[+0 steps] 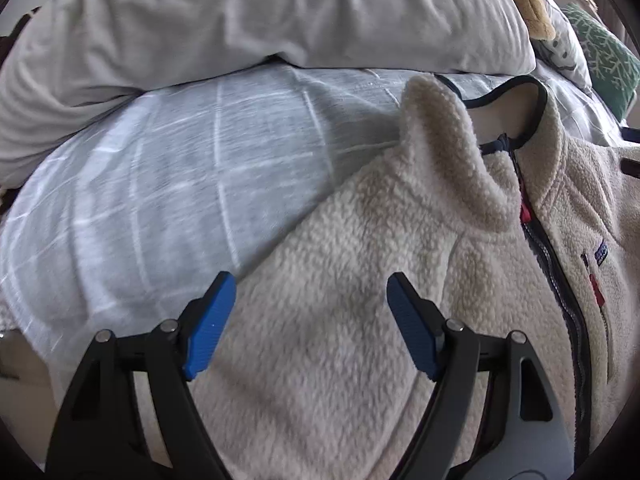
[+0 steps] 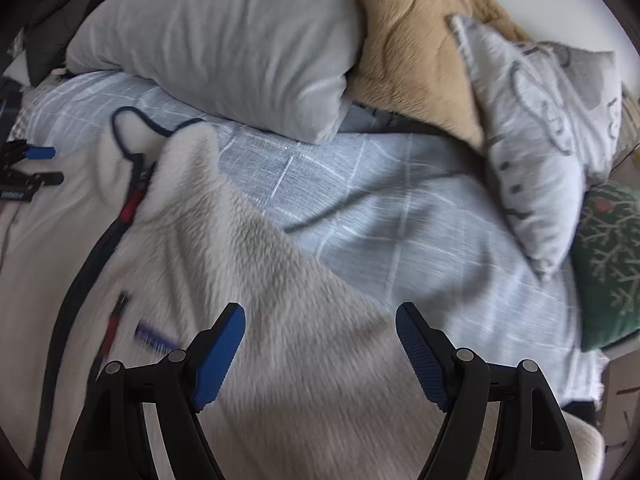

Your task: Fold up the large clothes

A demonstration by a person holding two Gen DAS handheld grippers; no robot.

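Fleece laid front-up on the bed, both grippers poised open above its shoulders.

The fleece (image 1: 400, 280) is spread on the checked bedcover (image 1: 180, 168), zip (image 1: 560, 280) closed and collar (image 1: 448, 128) standing up toward the pillow (image 1: 240, 12). A fold could be spoiled if only the top pile is pinched: the thick fabric may slip from the pads or drag the bedcover along, and the raised collar may be bunched underneath. Uneven grasps on the two sides would leave the fold skewed. The left gripper (image 1: 308, 320) is held with its jaws well apart over the fleece's edge, nothing between the pads. The right gripper (image 2: 320, 348) is likewise spread wide above the other shoulder, empty; contact with the fabric cannot be told through the blur.
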